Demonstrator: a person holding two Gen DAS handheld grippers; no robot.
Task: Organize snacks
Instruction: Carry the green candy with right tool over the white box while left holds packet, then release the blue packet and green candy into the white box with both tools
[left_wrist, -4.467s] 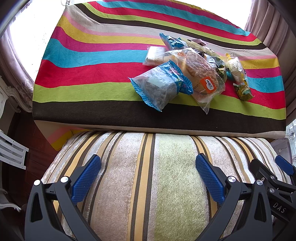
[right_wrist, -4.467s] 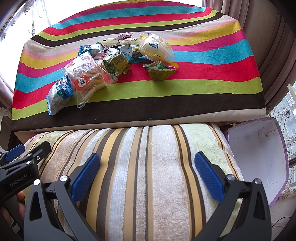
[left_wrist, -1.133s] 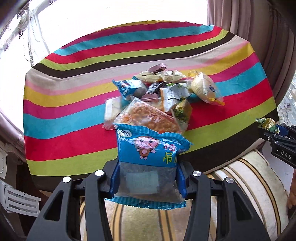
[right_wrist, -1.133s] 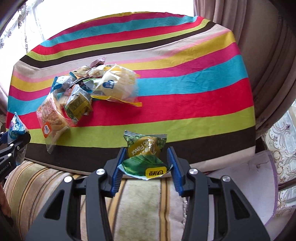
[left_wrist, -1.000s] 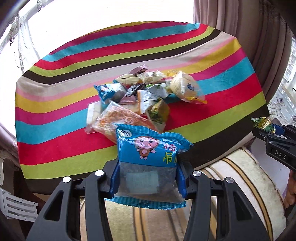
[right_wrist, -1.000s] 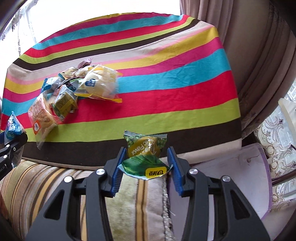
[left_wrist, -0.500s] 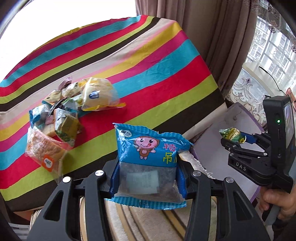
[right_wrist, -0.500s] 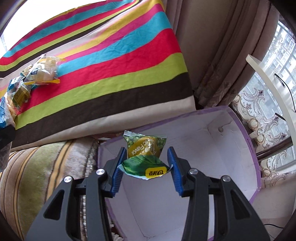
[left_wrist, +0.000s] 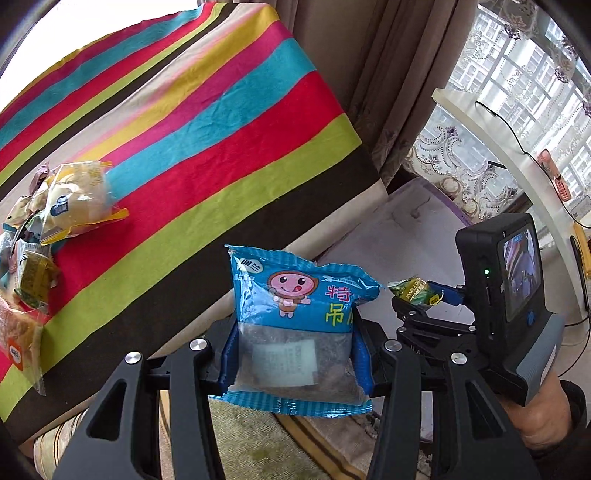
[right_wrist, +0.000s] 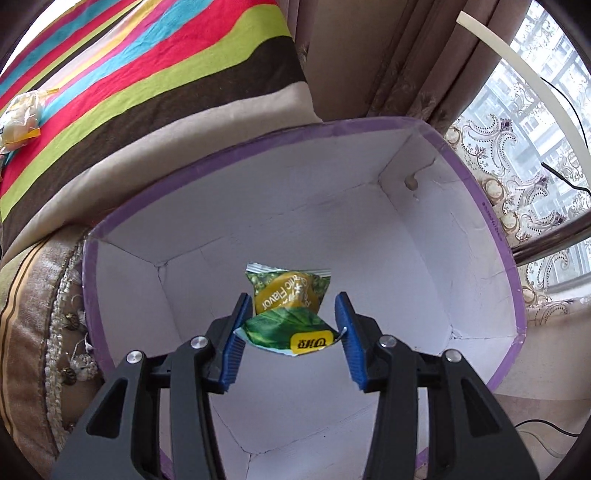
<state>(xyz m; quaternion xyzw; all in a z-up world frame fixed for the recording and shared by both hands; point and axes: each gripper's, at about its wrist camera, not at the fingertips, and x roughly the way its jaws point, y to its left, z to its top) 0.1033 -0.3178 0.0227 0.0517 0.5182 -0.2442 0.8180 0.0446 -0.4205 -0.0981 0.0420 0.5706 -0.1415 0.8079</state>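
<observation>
My left gripper (left_wrist: 295, 343) is shut on a blue snack bag (left_wrist: 295, 325) with a cartoon face, held above the striped cushion near the table edge. My right gripper (right_wrist: 290, 328) hangs over the open white box with purple rim (right_wrist: 491, 236). The small green and yellow snack packet (right_wrist: 288, 310) sits between its blue pads, and a gap shows on the right side. The right gripper also shows in the left wrist view (left_wrist: 424, 299) with the packet (left_wrist: 413, 291). The remaining snacks (left_wrist: 70, 199) lie piled on the striped tablecloth at the left.
The striped tablecloth (left_wrist: 207, 122) covers the table. The box (left_wrist: 413, 218) stands to the right of the table beside brown curtains (left_wrist: 369, 74). A striped cushion (right_wrist: 33, 295) lies left of the box. A white curved rail (left_wrist: 498, 136) and window are at the right.
Both grippers swung right from the table toward the box. The right gripper now sits over the box interior and its jaws have widened around the green packet.
</observation>
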